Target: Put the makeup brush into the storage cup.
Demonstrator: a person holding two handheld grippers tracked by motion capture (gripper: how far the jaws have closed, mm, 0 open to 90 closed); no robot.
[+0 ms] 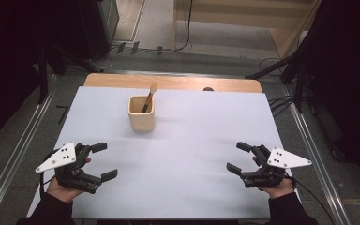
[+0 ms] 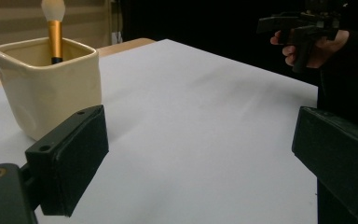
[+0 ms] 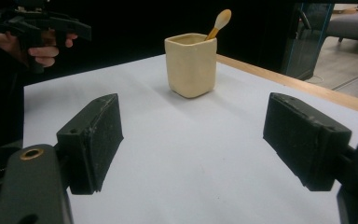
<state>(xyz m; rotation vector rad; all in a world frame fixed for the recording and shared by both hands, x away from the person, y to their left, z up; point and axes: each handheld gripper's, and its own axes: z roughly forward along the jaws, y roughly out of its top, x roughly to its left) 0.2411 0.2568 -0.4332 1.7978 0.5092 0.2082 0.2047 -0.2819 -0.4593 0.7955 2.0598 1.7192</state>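
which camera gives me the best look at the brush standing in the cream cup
The left gripper view: the brush is close, showing its gold ferrule and pale tip above the cream cup. The right gripper view shows only its pale tip and some handle, farther off. The high view shows it small, leaning toward the back.

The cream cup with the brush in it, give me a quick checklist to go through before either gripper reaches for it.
1. Left gripper jaws open and holding nothing: ok.
2. Right gripper jaws open and holding nothing: ok.
3. Cup upright on the white sheet: ok.
4. Brush standing in the cup, head above the rim, leaning to one side: ok.
5. Bare sheet between each gripper and the cup: ok.
6. How firmly the brush sits in the cup: cannot tell.
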